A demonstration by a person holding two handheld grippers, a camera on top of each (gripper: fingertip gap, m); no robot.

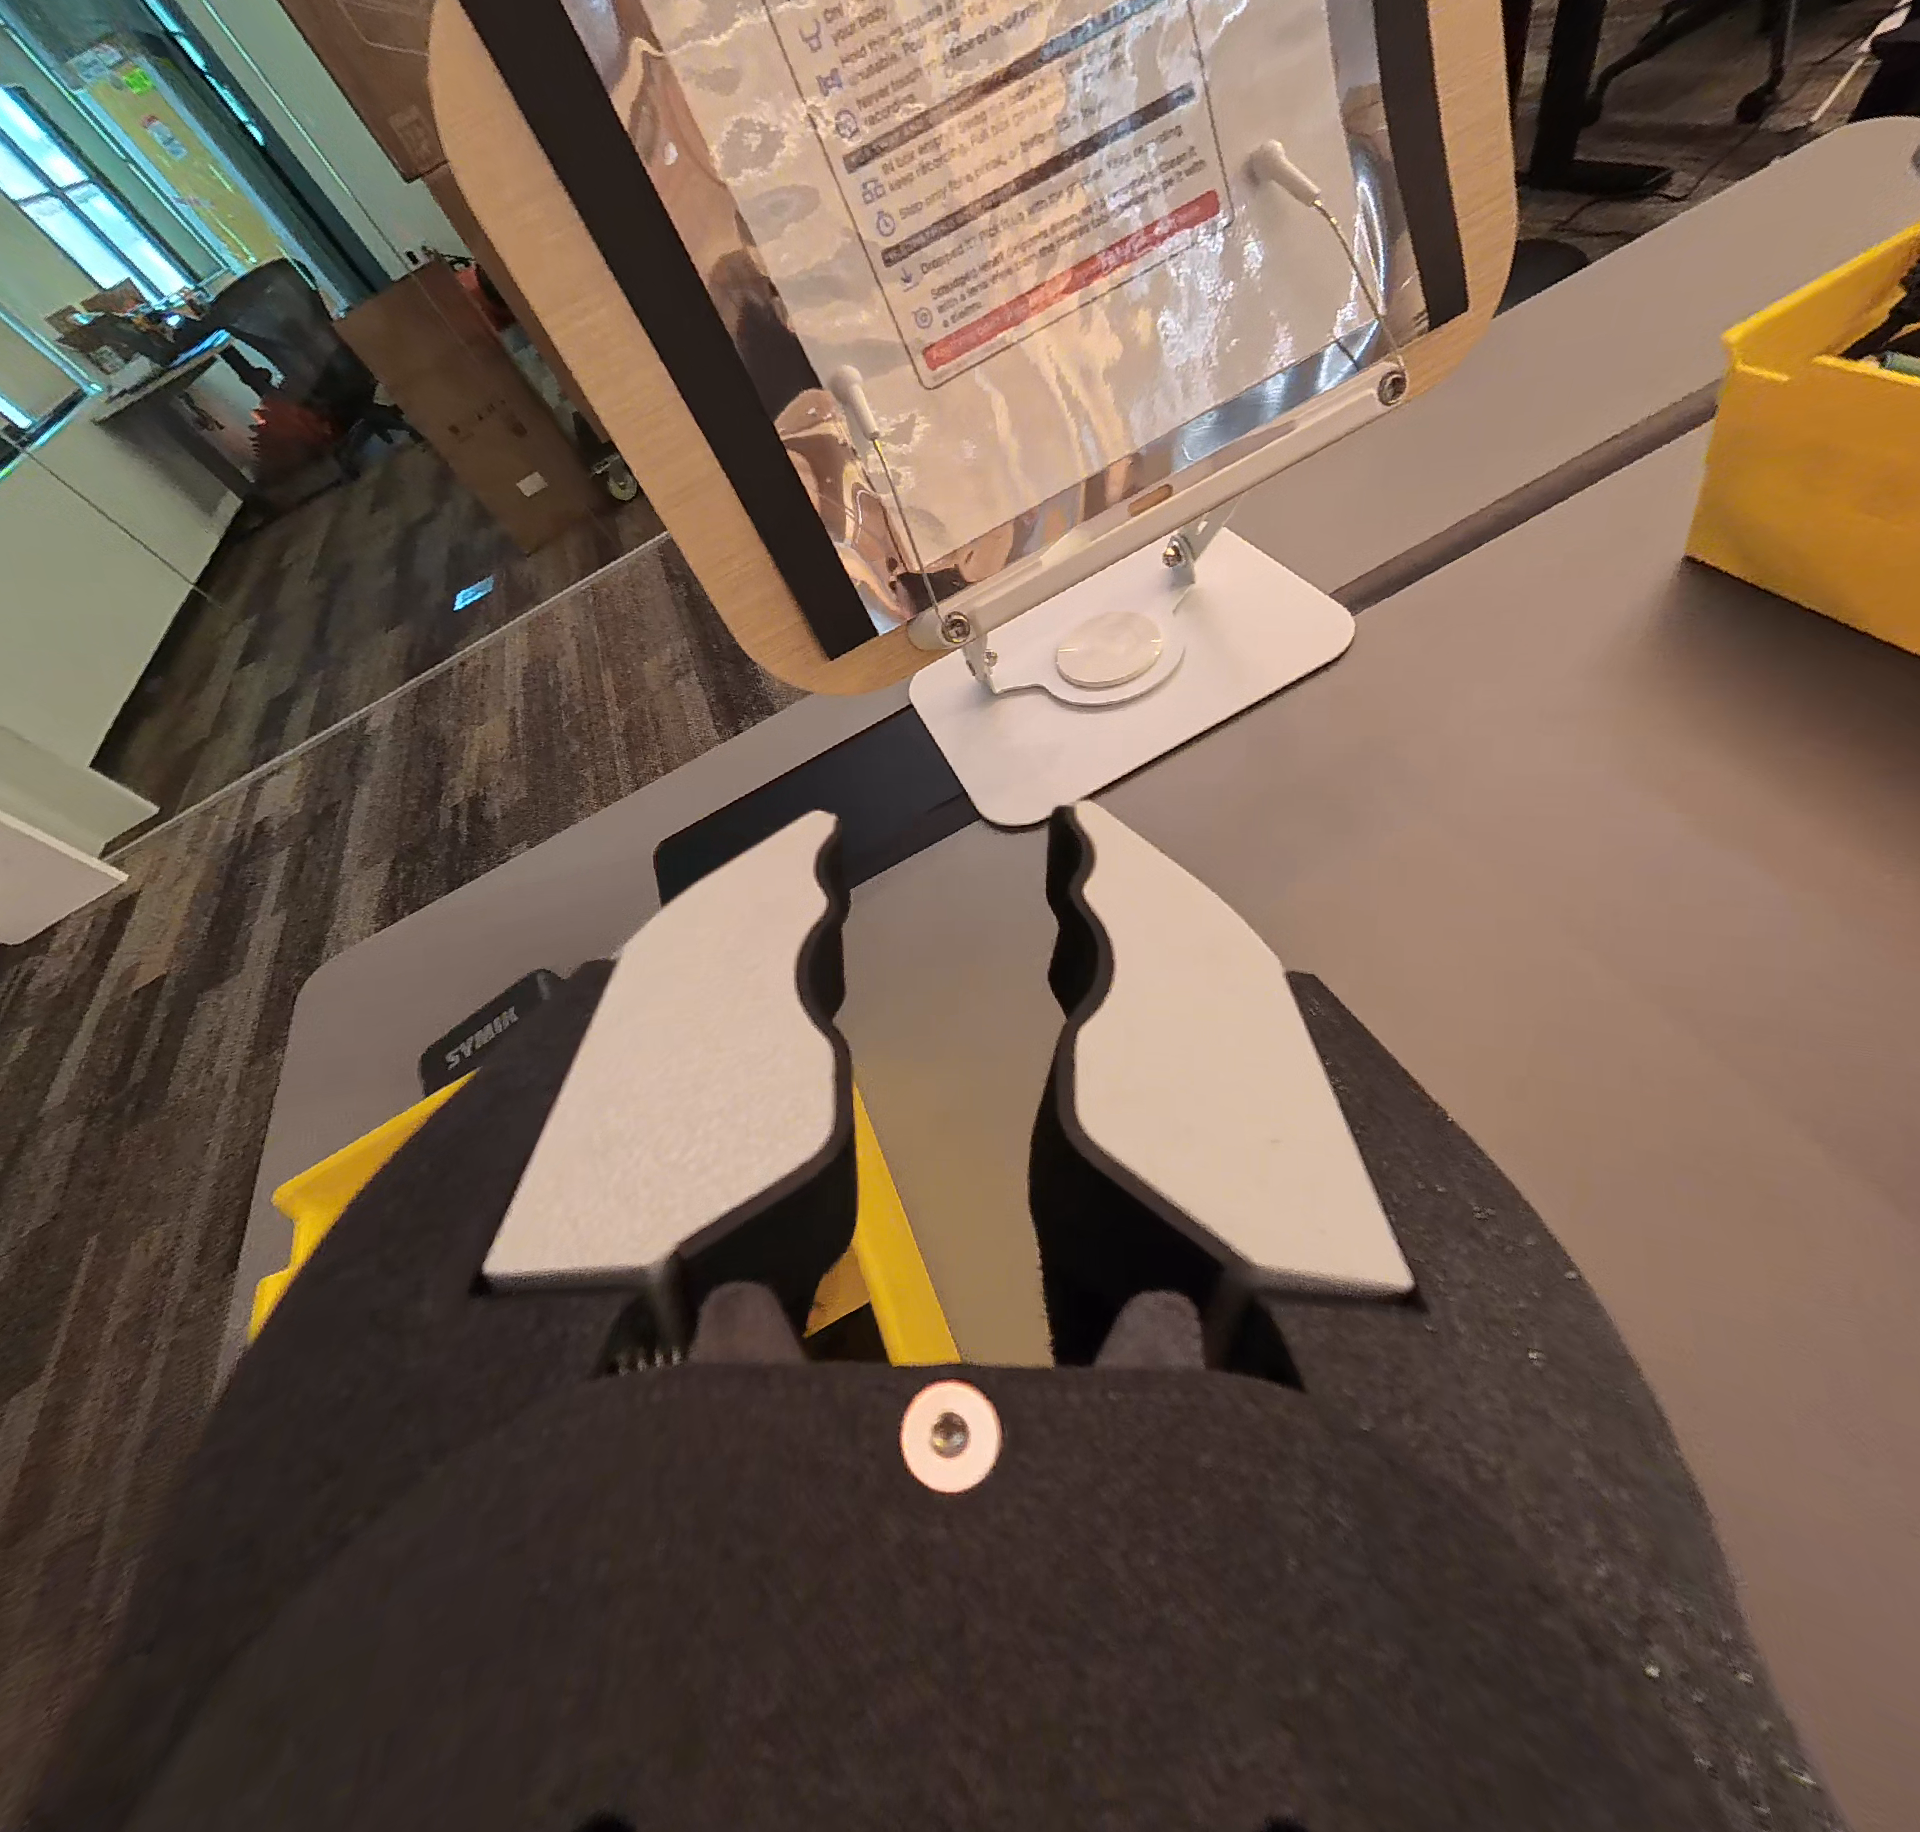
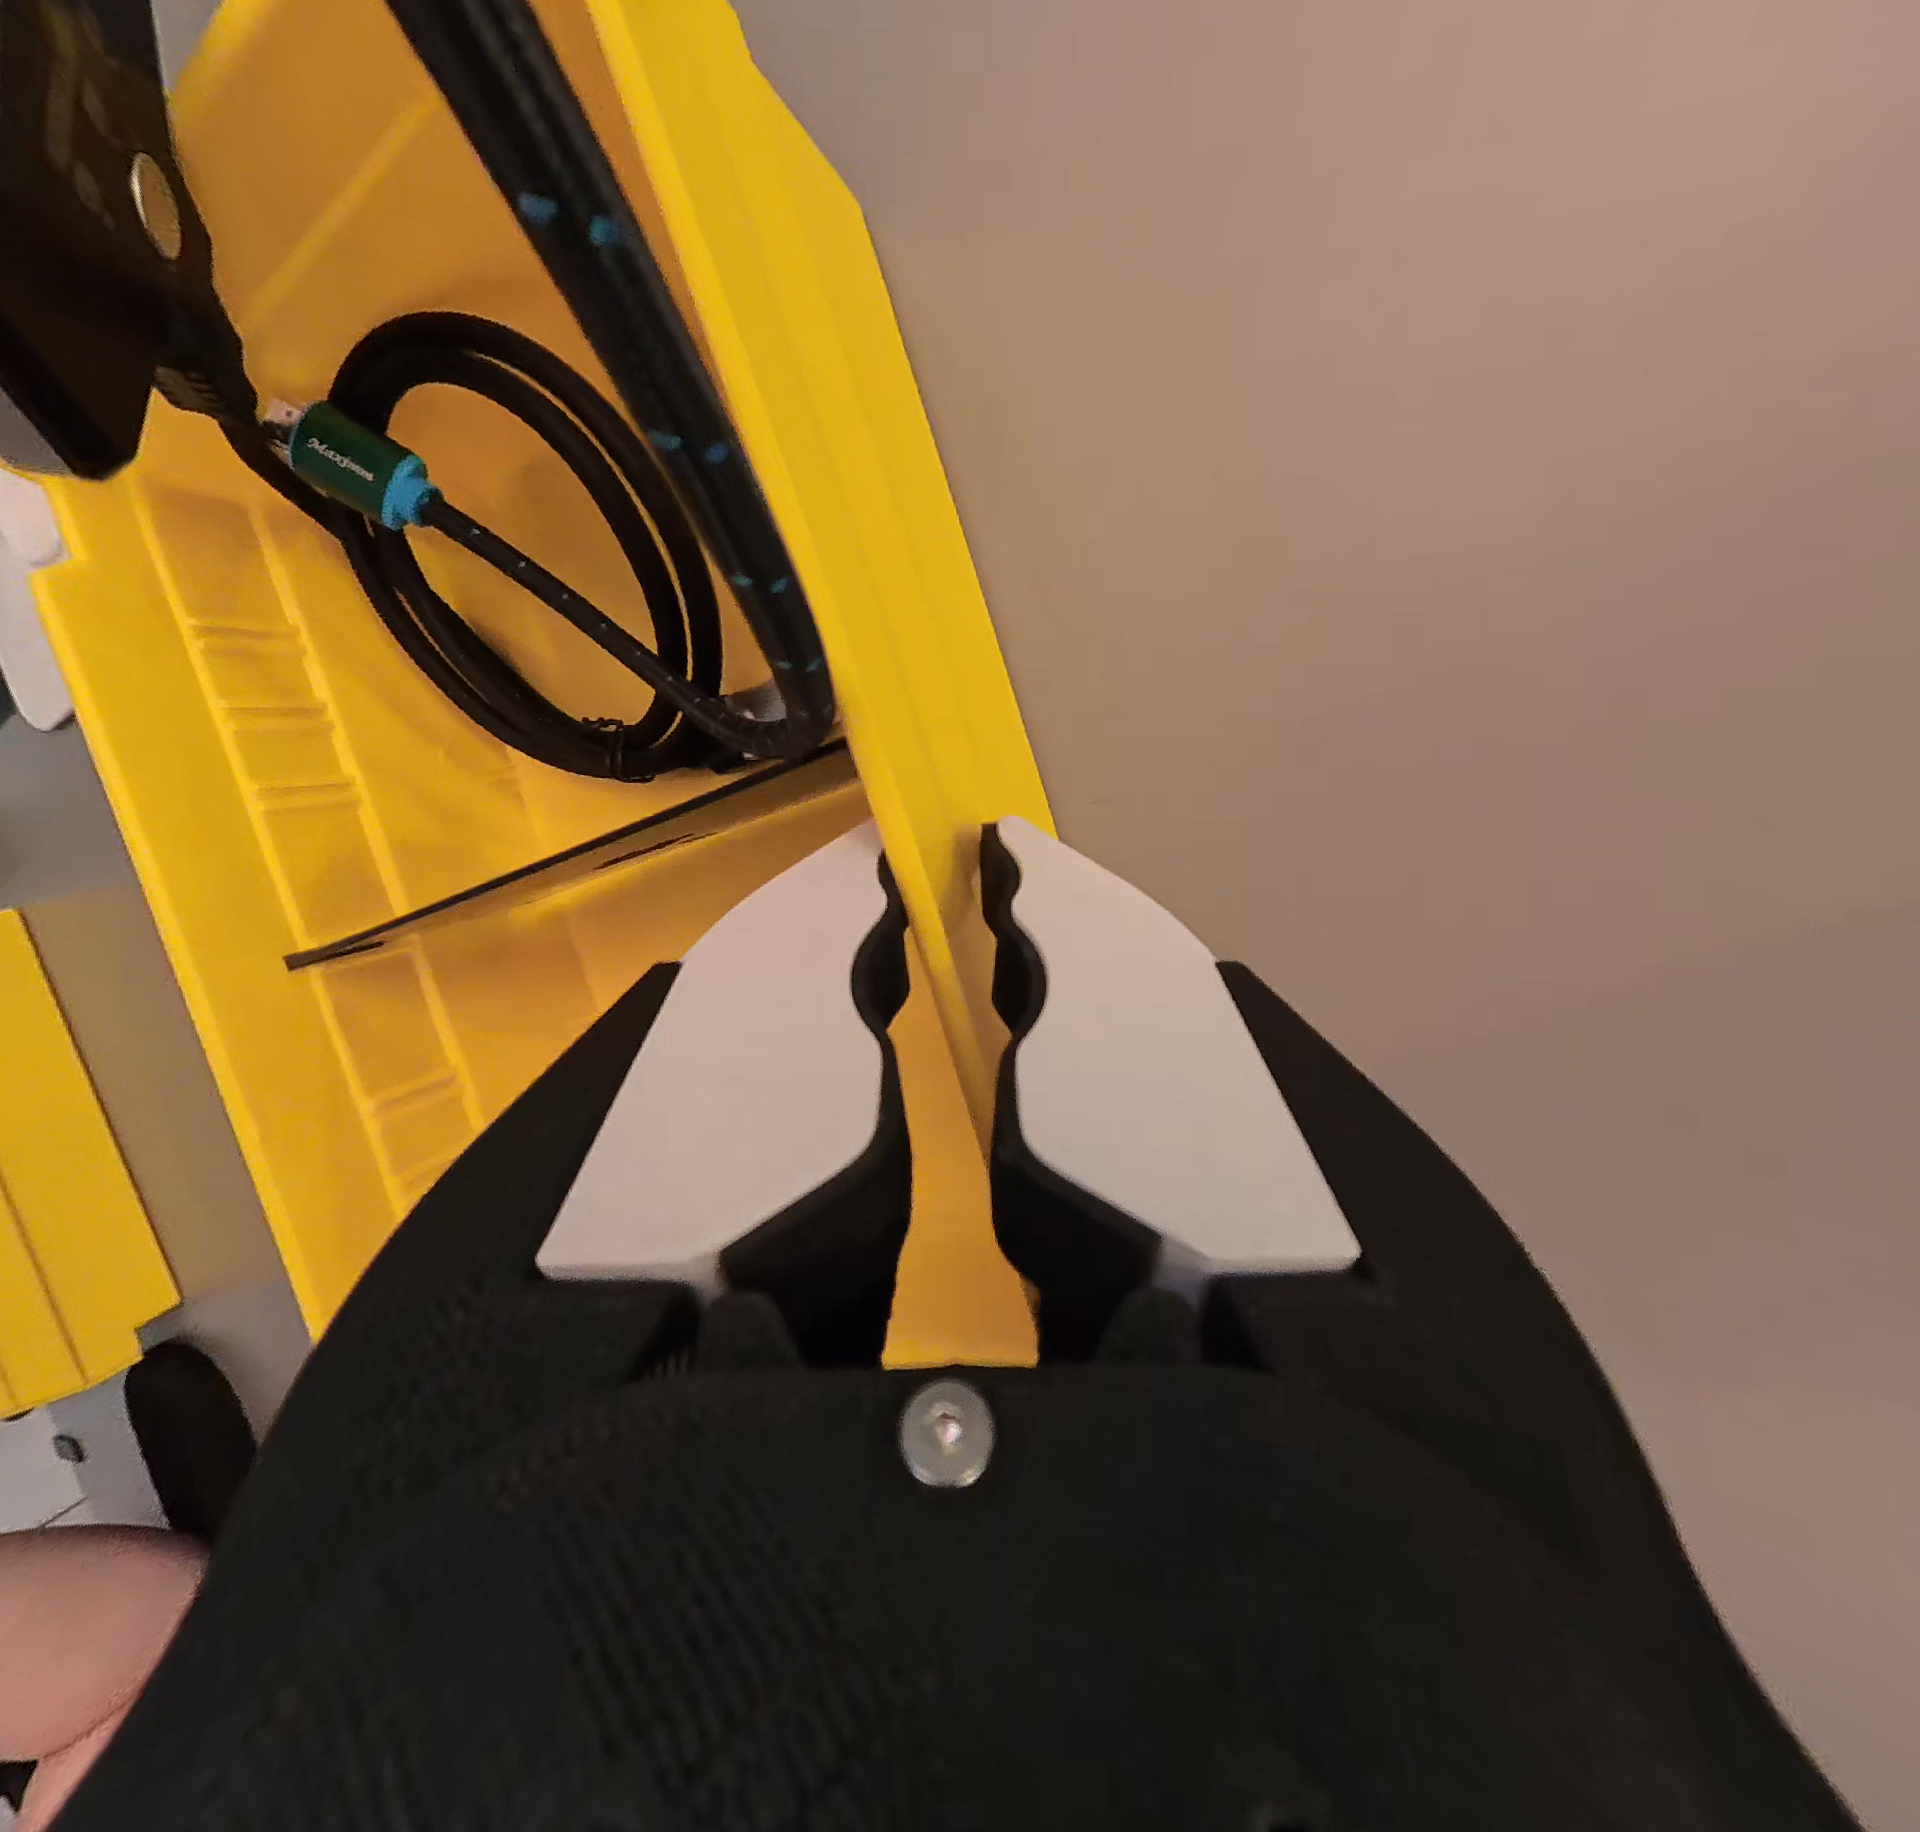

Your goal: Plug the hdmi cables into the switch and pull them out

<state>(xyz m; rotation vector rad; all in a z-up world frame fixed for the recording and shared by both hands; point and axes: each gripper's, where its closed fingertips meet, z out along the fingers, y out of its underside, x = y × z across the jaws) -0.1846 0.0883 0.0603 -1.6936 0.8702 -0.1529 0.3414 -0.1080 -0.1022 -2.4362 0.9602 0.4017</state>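
HDMI cables (image 2: 540, 577) coiled inside the yellow bin (image 2: 343, 847), right gripper (image 2: 940, 883) on its wall

Grey table (image 2: 1455, 432) bears the bin; the right gripper's jaws straddle the bin's near wall, narrowly parted — whether they pinch it I cannot tell; the left gripper (image 1: 945, 837) hangs open and empty, away from the bin; a black box (image 2: 73, 224) at the bin's far corner is perhaps the switch; best to steady the bin first, then take a cable by its green-and-blue plug (image 2: 358, 473) — not the cord.
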